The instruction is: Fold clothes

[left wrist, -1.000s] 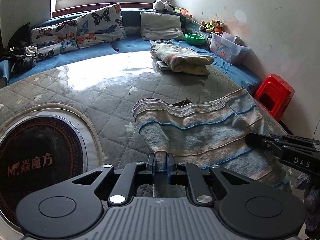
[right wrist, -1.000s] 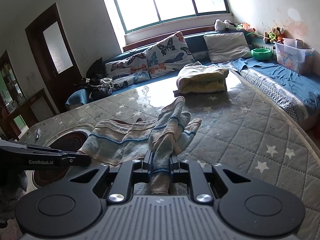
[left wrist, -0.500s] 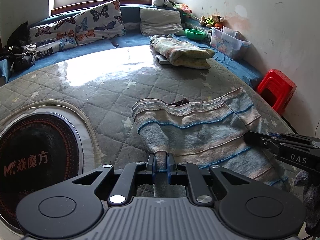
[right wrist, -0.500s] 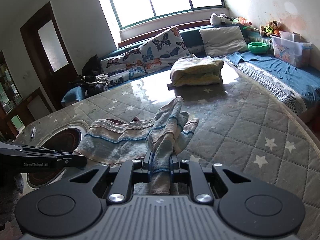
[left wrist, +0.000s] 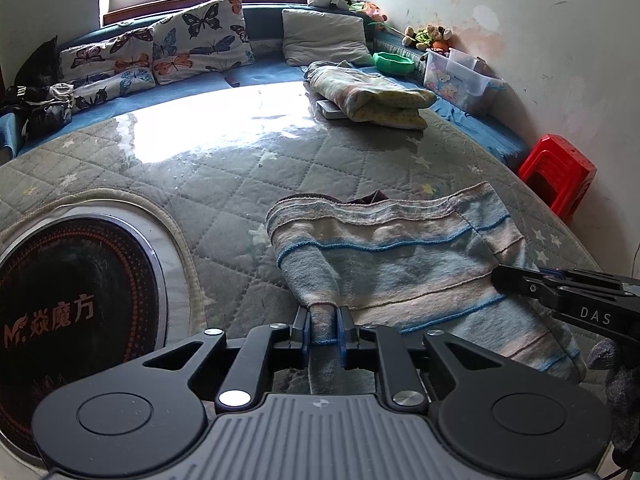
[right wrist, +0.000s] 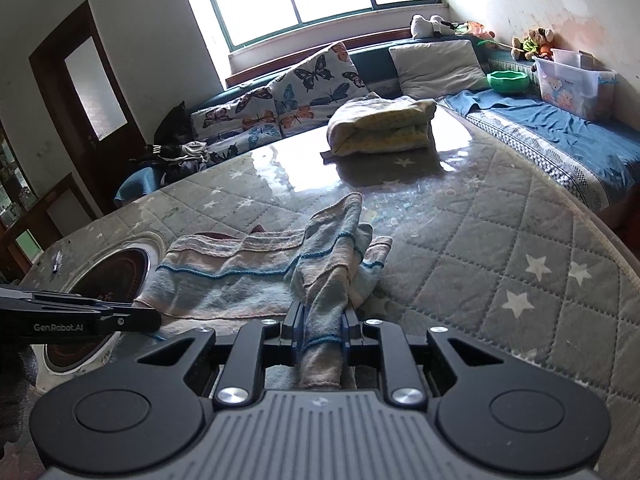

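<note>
Two grippers each pinch a near corner of the striped garment (left wrist: pixel 392 256), which lies spread on the quilted table cover (left wrist: pixel 224 184) beside the round dark cooktop (left wrist: pixel 68 304). The left gripper (left wrist: pixel 323 326) has its fingers (left wrist: pixel 303 328) closed tight on a narrow bunch of the cloth, just as a second ago, and the right gripper (right wrist: pixel 322 330) is likewise clamped on its corner, where the fabric stands up in a loose ridge. Compared with a second ago, both have moved forward over the table: the folded blanket (left wrist: pixel 372 94) and the butterfly cushions (left wrist: pixel 200 46) look nearer, and the garment's far hem sits lower in the left view. The cloth's shape has hardly changed; a dark lining (left wrist: pixel 370 198) still peeks out at the far edge. The red stool (left wrist: pixel 560 172) stands at the right, off the table, and the right gripper's arm crosses the garment's near right corner in the left view.
</note>
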